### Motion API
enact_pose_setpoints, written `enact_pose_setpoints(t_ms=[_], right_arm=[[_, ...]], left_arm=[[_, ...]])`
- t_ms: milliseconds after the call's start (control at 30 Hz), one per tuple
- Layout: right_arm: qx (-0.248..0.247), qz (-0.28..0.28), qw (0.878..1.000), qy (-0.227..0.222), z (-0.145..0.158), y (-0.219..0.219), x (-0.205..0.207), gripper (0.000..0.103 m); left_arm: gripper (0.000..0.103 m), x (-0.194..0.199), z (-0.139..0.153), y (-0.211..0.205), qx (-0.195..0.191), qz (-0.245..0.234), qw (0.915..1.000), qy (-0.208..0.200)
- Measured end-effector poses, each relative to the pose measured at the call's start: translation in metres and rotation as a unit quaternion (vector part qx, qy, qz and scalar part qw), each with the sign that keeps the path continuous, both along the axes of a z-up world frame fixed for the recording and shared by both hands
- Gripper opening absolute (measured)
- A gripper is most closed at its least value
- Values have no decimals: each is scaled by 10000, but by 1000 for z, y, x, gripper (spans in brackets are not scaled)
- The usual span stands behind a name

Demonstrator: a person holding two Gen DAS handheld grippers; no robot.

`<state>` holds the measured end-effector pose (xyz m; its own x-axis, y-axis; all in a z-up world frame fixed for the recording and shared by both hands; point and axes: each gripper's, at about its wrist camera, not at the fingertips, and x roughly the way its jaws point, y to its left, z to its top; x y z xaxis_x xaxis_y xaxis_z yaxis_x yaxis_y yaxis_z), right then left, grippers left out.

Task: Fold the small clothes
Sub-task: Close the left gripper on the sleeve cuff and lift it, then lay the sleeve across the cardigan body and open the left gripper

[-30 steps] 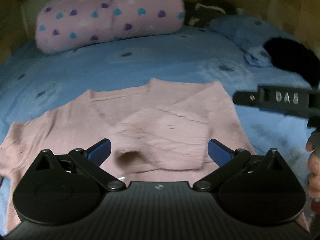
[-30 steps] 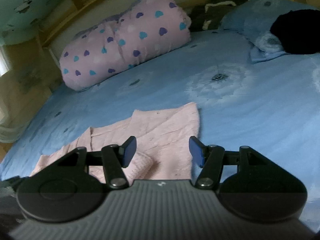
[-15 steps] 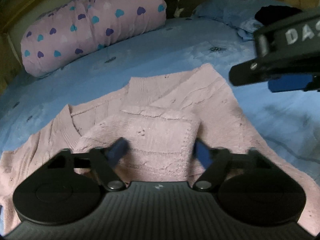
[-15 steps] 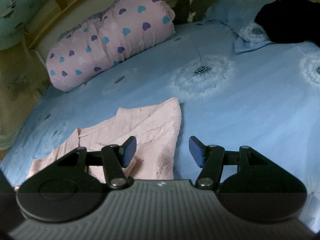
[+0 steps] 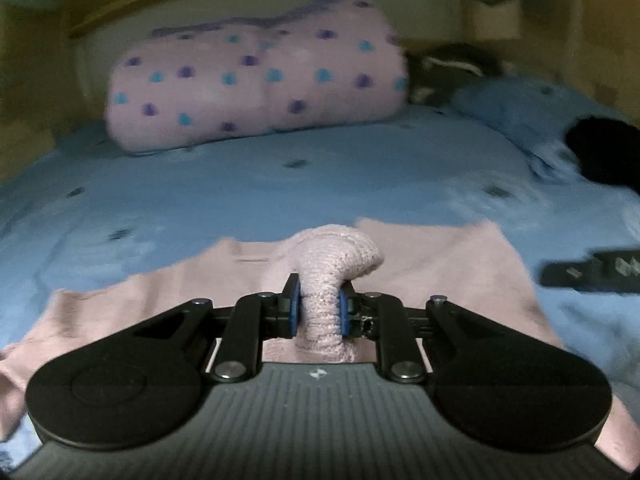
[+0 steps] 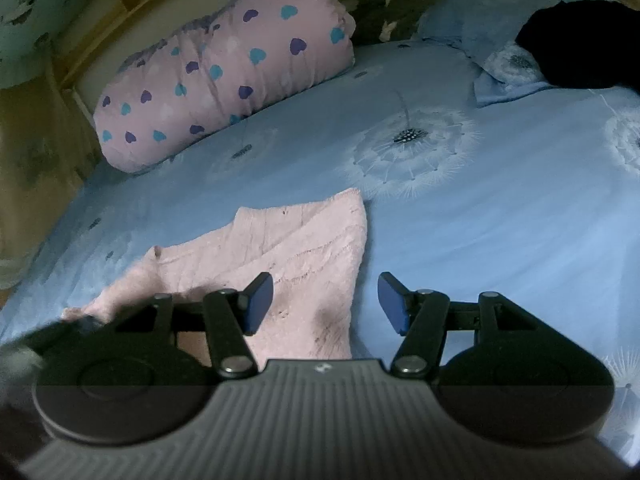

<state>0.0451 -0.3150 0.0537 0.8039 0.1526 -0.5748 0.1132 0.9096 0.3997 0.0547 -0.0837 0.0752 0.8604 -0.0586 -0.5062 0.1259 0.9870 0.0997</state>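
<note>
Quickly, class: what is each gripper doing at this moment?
Left gripper: has just been closing, now clamped on a bunched fold of the pink sweater.
Right gripper: open, holding nothing.

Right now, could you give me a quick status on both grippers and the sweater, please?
Left gripper just closed on pink sweater fold. Right gripper open, empty, over sweater edge. Nothing blocking on the blue bedsheet.

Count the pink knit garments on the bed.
1. A pink sweater lies flat on the blue bedsheet, with a bunched fold pinched in the left gripper. Nothing else to fold shows; the dark heap by the pillows is unclear.
</note>
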Motion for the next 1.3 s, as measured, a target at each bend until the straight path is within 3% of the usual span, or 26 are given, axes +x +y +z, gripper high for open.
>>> enact_pose_setpoints(t_ms=[133,300,400,467,633,800,900,1000,1100,1167,1233,1300], right_arm=[[-25,25,10000,34,-2,2,2,61],[-168,123,9997,119,-5,8,4,61],[-254,181,9994,172,-8,12,6,61],[-288,216,9992,189,-9,14,7,61],[-392,265,9986,228,-11,19,7,61],[-439,255,9983,289,-13,21,8,61],[-480,263,9980,305,-14,23,9,61],[-508,248,9978,335,-16,23,10,61],[-514,238,9980,277,-14,24,10,61],[-565,260,9978,227,-13,26,9,61],[-648,271,9973,230,-14,29,10,61],[-710,280,9967,269,-16,30,11,61]], left_arm=[[22,10,3,44,-111,557,9983,96],[26,14,-15,93,-205,1323,9898,481],[41,18,-23,116,-358,1545,9846,732],[58,18,-25,127,-456,1575,9833,788],[74,18,-22,134,-417,1348,9879,648],[75,33,-28,125,-310,953,9933,576],[75,47,-38,127,-249,1053,9918,679],[75,59,-51,134,-469,1045,9890,939],[68,63,-60,137,-714,941,9878,1016],[37,61,-58,133,-706,779,9906,880],[15,60,-53,131,-659,815,9917,743],[15,59,-44,135,-722,832,9925,533]])
